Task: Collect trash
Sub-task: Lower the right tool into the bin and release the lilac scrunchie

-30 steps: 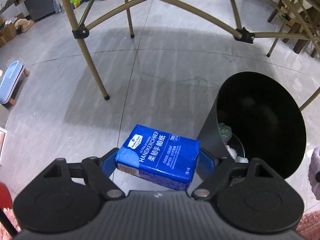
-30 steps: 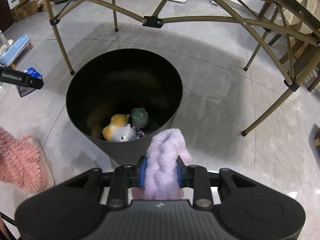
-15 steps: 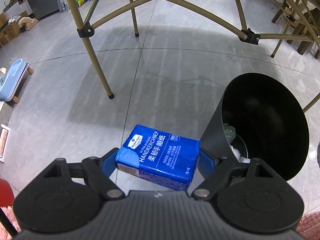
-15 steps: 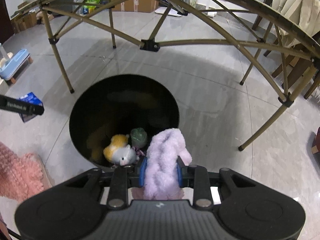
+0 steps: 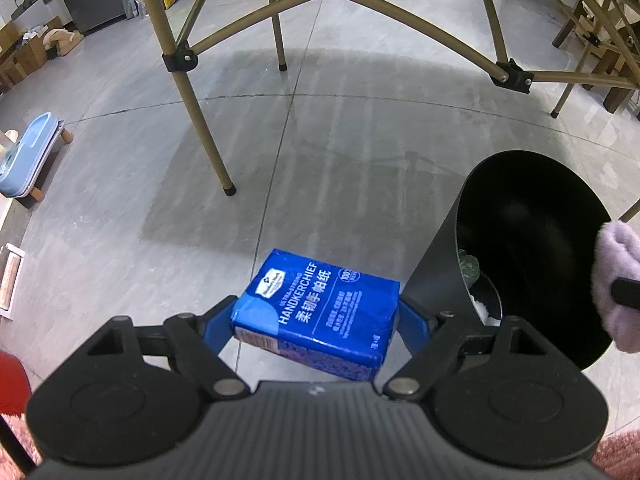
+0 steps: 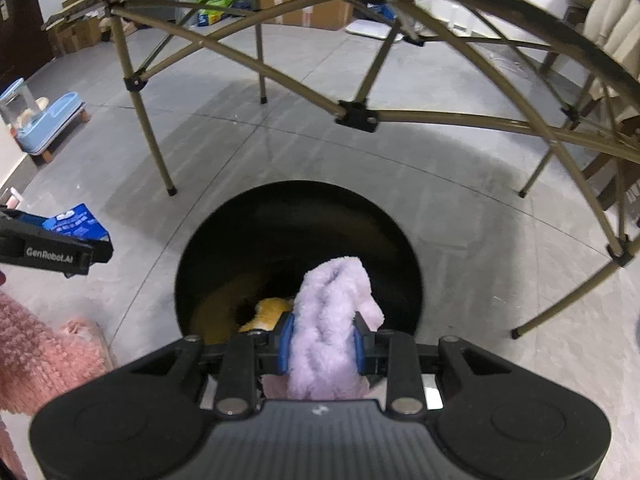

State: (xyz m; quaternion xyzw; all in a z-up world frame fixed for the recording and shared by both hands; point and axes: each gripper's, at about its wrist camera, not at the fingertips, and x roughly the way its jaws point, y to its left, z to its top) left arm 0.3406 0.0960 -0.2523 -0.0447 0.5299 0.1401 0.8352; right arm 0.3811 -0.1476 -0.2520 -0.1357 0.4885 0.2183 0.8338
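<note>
Pinching tissue pack (image 5: 320, 312), left gripper (image 5: 316, 320); right gripper (image 6: 324, 340) clamps purple plush (image 6: 332, 320) over bin (image 6: 400, 240).

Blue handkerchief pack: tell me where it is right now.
The blue handkerchief pack is clamped in the left gripper, above the floor just left of the black bin; in the right wrist view it shows at the far left.

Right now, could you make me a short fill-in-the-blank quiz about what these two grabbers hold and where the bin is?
1. The left gripper holds a ____ tissue pack.
2. The right gripper is shut on a fluffy ____ cloth.
3. That cloth hangs over the open black ____.
4. The bin already holds a ____ plush toy.

Missing words: blue; purple; bin; yellow
</note>
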